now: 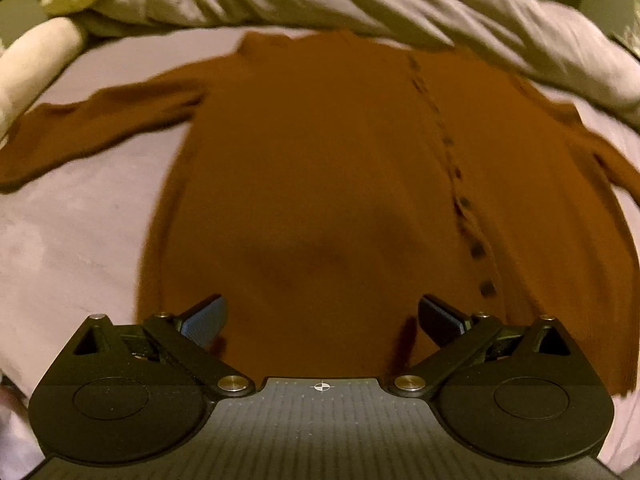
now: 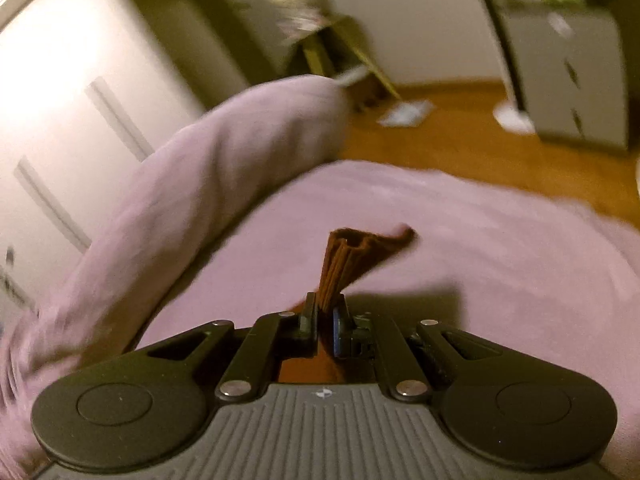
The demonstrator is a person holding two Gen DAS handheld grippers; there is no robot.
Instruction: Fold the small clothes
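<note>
A rust-brown buttoned cardigan (image 1: 320,168) lies flat on the pale lilac bed sheet (image 1: 80,248), its sleeves spread to left and right and a row of dark buttons (image 1: 464,202) running down its right half. My left gripper (image 1: 320,316) hovers open over the hem, with nothing between its blue pads (image 1: 206,314). In the right wrist view my right gripper (image 2: 325,314) is shut on a bunched brown sleeve cuff (image 2: 352,260), which sticks up past the fingertips above the sheet (image 2: 480,260).
A rumpled lilac duvet (image 1: 320,0) is heaped along the bed's far side, seen also as a roll (image 2: 200,184) at the left. A cream pillow (image 1: 32,64) lies at the far left. Beyond the bed are a wooden floor (image 2: 480,140), a white wardrobe (image 2: 60,100) and drawers (image 2: 568,80).
</note>
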